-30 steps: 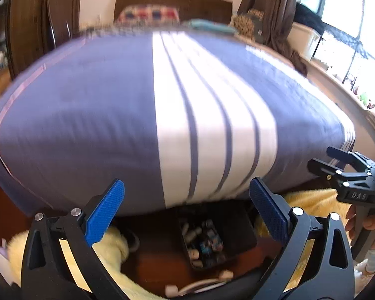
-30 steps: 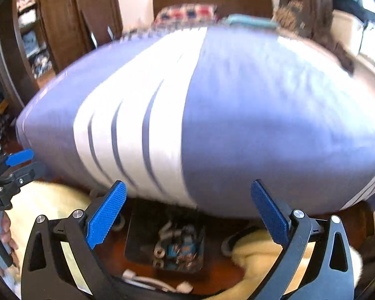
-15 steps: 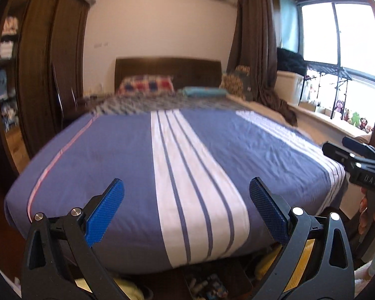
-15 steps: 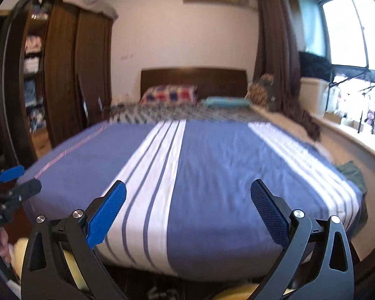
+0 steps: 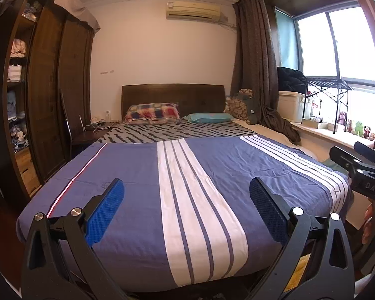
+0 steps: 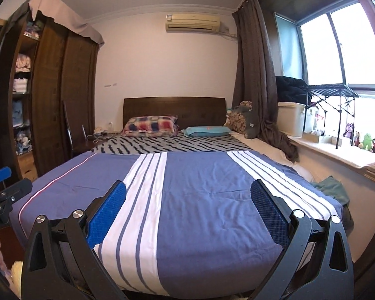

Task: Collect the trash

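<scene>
Both grippers are up at the foot of the bed (image 5: 142, 175), looking straight along it toward the headboard (image 5: 172, 95). The left gripper (image 5: 186, 208) has its blue pads (image 5: 105, 212) spread wide, nothing between them, only the blue cover with its white stripes (image 5: 187, 187) behind. The right gripper (image 6: 187, 211) is the same story: jaws wide apart, empty, hanging over the cover's near edge. In the left view the right gripper shows at the right border, a hand (image 5: 373, 222) on its grip; in the right view the left gripper pokes in at the left border. And the trash? No clear piece of it in either view. Up the bed there is a checked pillow (image 5: 152, 112), a teal pillow (image 5: 210, 117) beside it, and a zebra-print sheet (image 5: 177, 131) under both. A green cloth (image 6: 333, 190) lies off the bed's right side, near the sill. Soft toys (image 6: 362, 137) line that sill under the window, a dark wardrobe (image 5: 55, 100) stands left, and an air conditioner (image 5: 193, 10) sits high on the wall.
</scene>
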Demonstrator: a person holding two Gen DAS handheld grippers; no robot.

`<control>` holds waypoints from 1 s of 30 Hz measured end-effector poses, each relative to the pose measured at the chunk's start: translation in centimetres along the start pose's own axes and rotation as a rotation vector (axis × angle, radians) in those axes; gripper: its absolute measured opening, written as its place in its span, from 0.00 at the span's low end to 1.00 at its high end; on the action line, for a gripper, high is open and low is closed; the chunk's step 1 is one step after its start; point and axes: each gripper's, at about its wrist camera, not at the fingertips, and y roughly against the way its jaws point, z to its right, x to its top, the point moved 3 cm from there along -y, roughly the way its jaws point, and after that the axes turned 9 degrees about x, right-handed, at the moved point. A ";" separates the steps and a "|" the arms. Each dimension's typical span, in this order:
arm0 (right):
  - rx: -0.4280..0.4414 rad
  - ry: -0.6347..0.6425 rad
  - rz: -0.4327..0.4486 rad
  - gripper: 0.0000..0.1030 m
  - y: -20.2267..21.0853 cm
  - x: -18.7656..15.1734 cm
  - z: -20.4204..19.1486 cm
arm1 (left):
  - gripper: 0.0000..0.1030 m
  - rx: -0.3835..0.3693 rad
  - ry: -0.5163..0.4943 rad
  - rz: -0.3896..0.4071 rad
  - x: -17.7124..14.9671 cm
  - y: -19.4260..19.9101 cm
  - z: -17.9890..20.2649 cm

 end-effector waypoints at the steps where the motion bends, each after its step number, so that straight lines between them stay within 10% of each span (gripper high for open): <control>1: -0.001 -0.004 0.000 0.97 0.1 -0.1 -0.1 | 0.92 0.000 0.001 0.000 -0.1 0.1 0.0; 30: 0.064 0.020 -0.001 0.97 0.1 0.0 -1.9 | 0.92 0.004 0.001 0.006 0.2 0.8 -0.2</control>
